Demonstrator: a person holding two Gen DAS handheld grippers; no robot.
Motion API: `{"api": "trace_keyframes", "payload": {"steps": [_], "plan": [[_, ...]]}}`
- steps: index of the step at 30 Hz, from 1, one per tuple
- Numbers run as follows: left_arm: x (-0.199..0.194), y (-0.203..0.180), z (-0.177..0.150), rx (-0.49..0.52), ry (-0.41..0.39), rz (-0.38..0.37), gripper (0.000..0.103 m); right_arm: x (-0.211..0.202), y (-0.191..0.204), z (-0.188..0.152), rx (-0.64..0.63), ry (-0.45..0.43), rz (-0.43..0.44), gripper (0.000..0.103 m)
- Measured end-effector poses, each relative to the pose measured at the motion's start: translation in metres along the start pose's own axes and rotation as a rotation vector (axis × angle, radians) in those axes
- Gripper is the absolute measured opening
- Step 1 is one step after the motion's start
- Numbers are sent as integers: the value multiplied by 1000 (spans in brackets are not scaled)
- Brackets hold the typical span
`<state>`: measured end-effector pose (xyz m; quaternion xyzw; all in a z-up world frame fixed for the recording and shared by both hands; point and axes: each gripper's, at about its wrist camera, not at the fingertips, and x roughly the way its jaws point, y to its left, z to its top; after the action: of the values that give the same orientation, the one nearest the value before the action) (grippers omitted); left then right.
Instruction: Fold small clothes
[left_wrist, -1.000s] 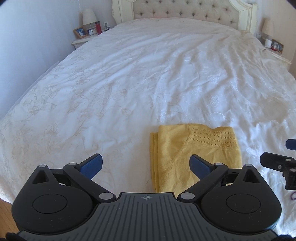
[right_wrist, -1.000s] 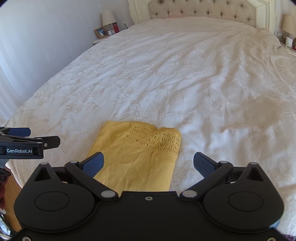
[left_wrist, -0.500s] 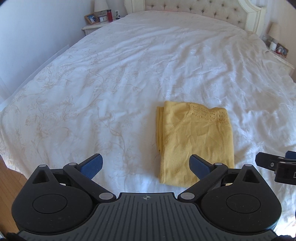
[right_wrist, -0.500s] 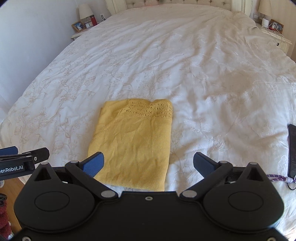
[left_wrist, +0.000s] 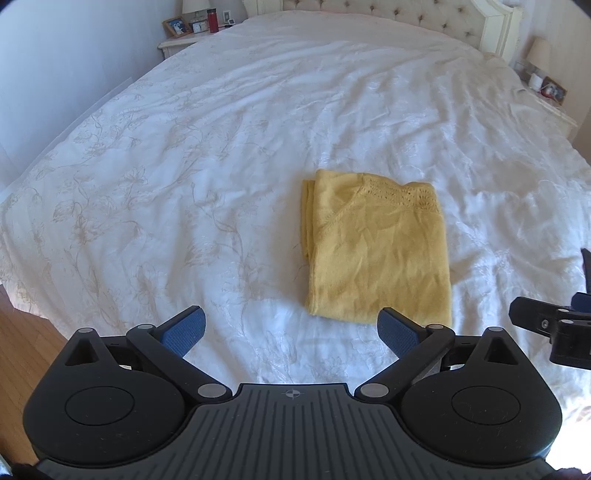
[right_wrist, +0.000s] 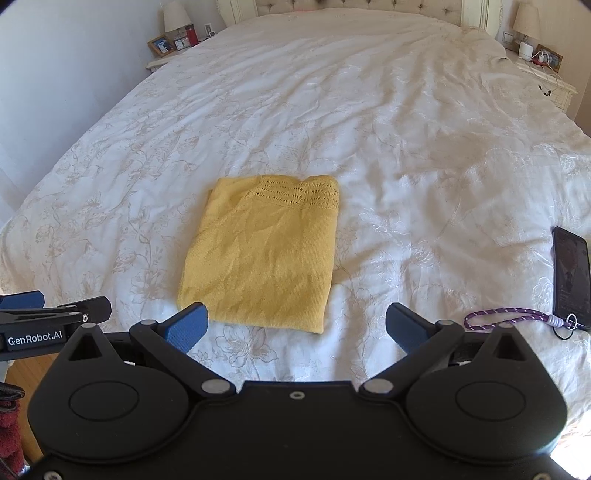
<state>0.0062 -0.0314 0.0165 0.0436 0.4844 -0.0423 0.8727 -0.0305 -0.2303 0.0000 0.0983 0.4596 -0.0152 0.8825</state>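
A yellow knitted garment (left_wrist: 380, 251) lies folded into a neat rectangle on the white bedspread (left_wrist: 221, 147), its lace-patterned hem at the far end. My left gripper (left_wrist: 291, 332) hovers open above the bed, just short of the garment's near edge, nothing between its blue pads. In the right wrist view the same garment (right_wrist: 262, 251) lies ahead and slightly left of my right gripper (right_wrist: 297, 325), which is also open and empty. Each gripper shows at the edge of the other's view.
A black phone (right_wrist: 571, 273) with a purple lanyard (right_wrist: 506, 319) lies on the bed at the right. Nightstands with lamps and picture frames (right_wrist: 173, 40) flank the tufted headboard (left_wrist: 399, 14). Wooden floor (left_wrist: 22, 354) shows past the bed's near left corner.
Both grippers have pulled back and risen away from the garment, which now lies farther ahead in both views. The garment itself has not moved. The phone has come into view.
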Motion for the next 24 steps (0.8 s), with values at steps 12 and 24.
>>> {"api": "trace_keyframes", "payload": {"steps": [12, 24], "plan": [[-7, 0, -13, 13, 2, -14, 101, -14, 5, -10, 50, -38, 2, 102], [-9, 8, -17, -2, 9, -37, 101, -16, 17, -15, 50, -37, -3, 102]]}}
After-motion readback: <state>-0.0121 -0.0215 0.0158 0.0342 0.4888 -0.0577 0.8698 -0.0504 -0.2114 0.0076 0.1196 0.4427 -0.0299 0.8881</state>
